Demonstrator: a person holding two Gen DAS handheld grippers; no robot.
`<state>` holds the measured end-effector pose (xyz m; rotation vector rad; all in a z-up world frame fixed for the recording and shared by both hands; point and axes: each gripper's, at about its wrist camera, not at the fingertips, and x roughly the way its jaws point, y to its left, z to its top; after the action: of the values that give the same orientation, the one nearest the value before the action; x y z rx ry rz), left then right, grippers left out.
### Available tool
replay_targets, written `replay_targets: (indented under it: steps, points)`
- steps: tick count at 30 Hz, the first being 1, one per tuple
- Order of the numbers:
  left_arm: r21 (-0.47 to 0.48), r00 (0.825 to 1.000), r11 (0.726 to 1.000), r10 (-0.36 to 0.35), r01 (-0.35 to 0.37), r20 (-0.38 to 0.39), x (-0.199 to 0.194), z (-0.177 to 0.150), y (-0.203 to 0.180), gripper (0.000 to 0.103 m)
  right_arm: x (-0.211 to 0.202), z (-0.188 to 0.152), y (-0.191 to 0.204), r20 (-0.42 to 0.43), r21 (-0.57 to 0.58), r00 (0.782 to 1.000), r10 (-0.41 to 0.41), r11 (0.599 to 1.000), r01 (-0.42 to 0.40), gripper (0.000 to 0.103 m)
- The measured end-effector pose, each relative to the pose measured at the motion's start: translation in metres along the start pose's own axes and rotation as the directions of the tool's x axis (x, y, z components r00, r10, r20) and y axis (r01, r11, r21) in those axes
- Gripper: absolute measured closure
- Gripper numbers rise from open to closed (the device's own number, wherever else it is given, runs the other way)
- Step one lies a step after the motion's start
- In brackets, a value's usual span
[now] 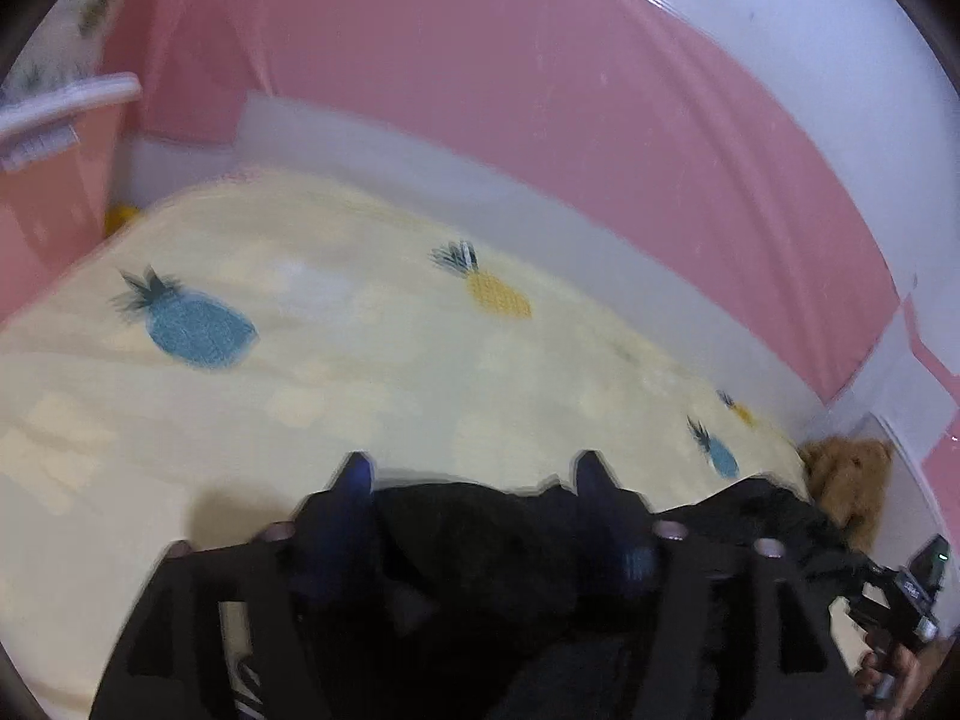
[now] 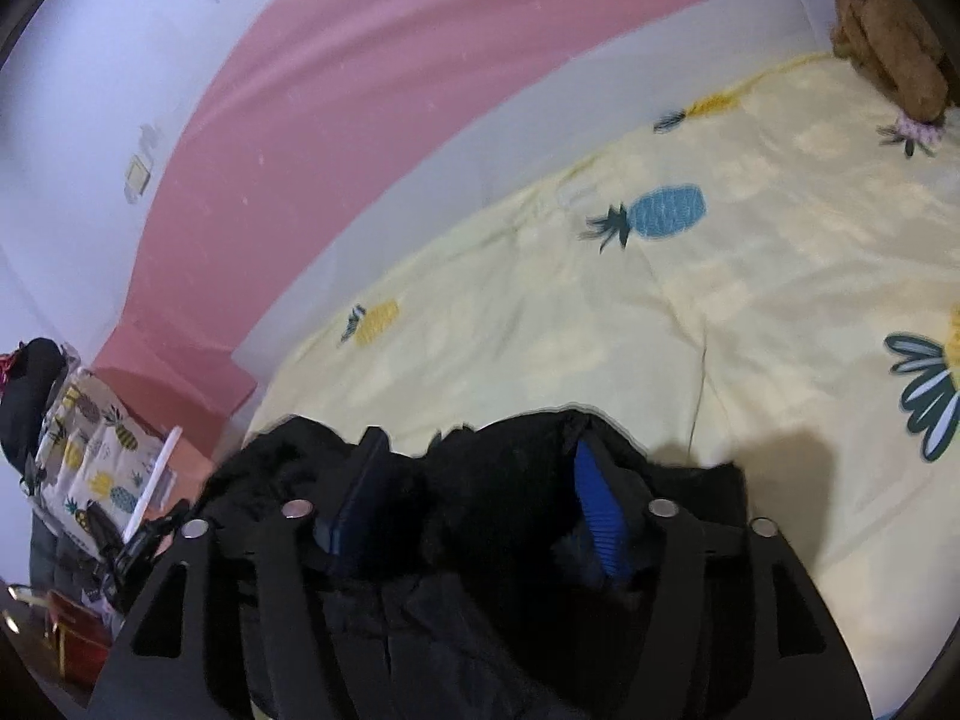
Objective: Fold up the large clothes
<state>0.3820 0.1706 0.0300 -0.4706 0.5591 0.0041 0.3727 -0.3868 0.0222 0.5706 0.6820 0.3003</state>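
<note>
Both your grippers have their fingers spread, pinching nothing. The black garment (image 1: 492,546) lies on the pineapple-print bed (image 1: 372,372), bunched between the left gripper (image 1: 474,480) fingers; the right gripper (image 2: 474,456) straddles it at 6 o'clock.

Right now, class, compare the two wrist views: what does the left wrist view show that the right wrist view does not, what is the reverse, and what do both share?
Only the left wrist view shows the white rail at upper left and a hand holding the other gripper at lower right.

Only the right wrist view shows the pineapple-print bundle, the red item below it and the wall plate.

Both show the black garment lying between open gripper fingers, the yellow pineapple bedcover, the brown plush toy and the pink wall band.
</note>
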Motion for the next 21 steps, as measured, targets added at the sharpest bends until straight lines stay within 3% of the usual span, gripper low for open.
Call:
replay_targets:
  steps: [4, 9, 12, 17, 21]
  points:
    - [0.024, 0.999, 0.999, -0.033, 0.033, 0.01, -0.017, 0.0, -0.004, 0.026, -0.009, -0.007, 0.018, 0.04, -0.102, 0.997, -0.073, 0.992, 0.076, 0.033]
    - [0.175, 0.986, 0.978, -0.092, 0.116, -0.137, 0.001, -0.042, -0.027, 0.026, 0.023, -0.049, 0.036, -0.108, -0.283, 0.987, -0.122, 0.955, 0.087, 0.033]
    - [0.234, 0.978, 0.968, -0.044, 0.093, -0.204, 0.03, -0.064, -0.034, 0.026, 0.052, -0.069, 0.036, -0.159, -0.372, 0.962, -0.22, 0.916, 0.148, 0.033]
    - [0.234, 0.981, 0.972, 0.012, 0.035, -0.196, 0.063, -0.065, -0.029, 0.026, 0.071, -0.059, 0.021, -0.148, -0.347, 0.954, -0.261, 0.917, 0.197, 0.033]
    - [0.251, 0.978, 0.968, 0.023, 0.03, -0.206, 0.051, -0.058, -0.036, 0.026, 0.061, -0.049, 0.024, -0.122, -0.355, 0.955, -0.27, 0.911, 0.213, 0.033]
